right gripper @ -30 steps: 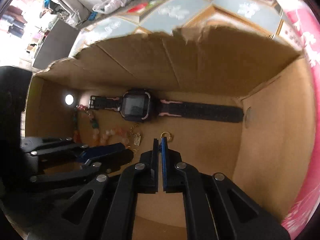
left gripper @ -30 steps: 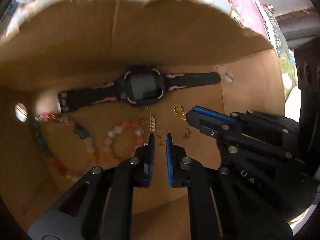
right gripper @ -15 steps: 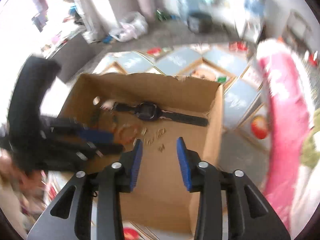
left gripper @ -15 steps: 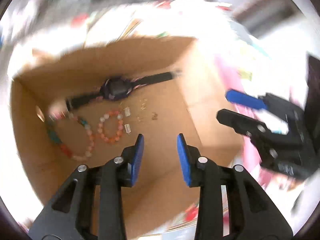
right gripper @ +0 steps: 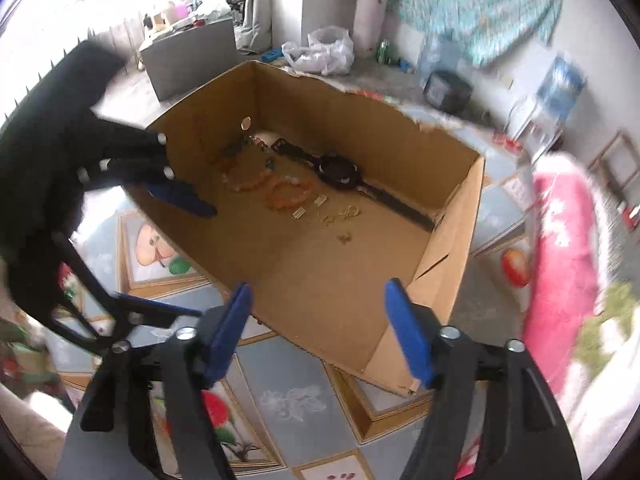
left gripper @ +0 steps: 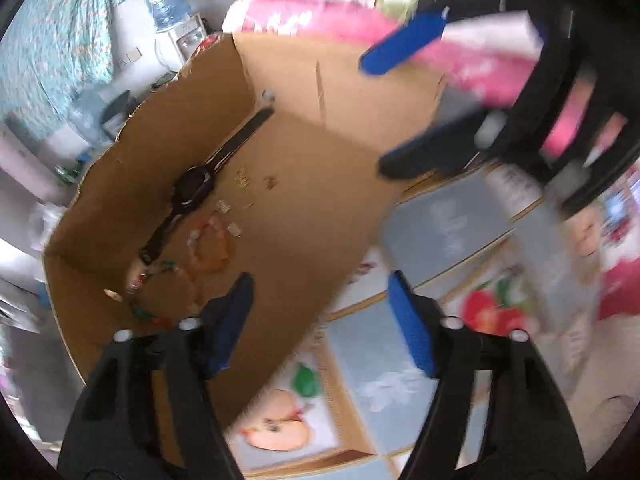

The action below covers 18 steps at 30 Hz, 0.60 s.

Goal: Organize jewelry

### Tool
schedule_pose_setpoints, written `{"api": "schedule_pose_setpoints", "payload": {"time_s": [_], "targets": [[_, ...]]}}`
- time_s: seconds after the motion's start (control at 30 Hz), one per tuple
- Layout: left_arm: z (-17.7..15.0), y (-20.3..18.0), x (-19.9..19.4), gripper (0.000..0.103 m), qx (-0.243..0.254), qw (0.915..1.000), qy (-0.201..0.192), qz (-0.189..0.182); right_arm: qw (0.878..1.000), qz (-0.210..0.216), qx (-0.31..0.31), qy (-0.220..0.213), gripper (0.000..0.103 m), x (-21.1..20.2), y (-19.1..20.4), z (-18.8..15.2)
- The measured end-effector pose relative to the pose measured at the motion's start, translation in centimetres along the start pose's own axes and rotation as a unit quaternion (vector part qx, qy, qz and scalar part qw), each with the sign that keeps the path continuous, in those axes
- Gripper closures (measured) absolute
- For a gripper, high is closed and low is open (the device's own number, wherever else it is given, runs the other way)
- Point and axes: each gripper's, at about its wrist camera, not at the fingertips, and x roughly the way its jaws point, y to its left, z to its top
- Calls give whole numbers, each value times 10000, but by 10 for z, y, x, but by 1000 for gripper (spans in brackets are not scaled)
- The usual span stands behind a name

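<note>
A floor of picture-printed mats (right gripper: 288,396) carries an open cardboard box (right gripper: 448,280), centre frame in the right wrist view. Inside lie a black watch (right gripper: 338,170), bead bracelets (right gripper: 286,194) and small gold pieces (right gripper: 348,212). The left tool (left gripper: 320,312) and right tool (right gripper: 318,320), jaws just opened, are both released and empty above the box.

Your tongs (right gripper: 320,328) are black with blue pads, and so is the other pair (left gripper: 320,316). The box (right gripper: 452,264) is plain brown cardboard; in it lie a black watch (right gripper: 338,170), an orange bead bracelet (right gripper: 288,194), a paler peach-and-green bead string (right gripper: 240,172) and small gold pieces (right gripper: 348,212). The floor mat (right gripper: 288,384) is pale blue-grey with white flowers, fruit pictures and tan borders, and the blanket (right gripper: 560,248) is pink with white.
</note>
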Motion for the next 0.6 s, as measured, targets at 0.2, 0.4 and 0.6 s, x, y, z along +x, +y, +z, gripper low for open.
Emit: {"api": "schedule_pose_setpoints", "payload": {"time_s": [0.2, 0.4, 0.6], "targets": [[-12, -20, 5, 80, 552, 9982, 183, 164, 9968, 310, 722, 150, 40, 8, -15, -19], [-43, -41, -10, 78, 735, 9972, 128, 64, 9964, 406, 667, 314, 41, -2, 10, -43], [-80, -59, -40, 70, 666, 9977, -78, 26, 9963, 544, 520, 415, 41, -4, 23, -54]]}}
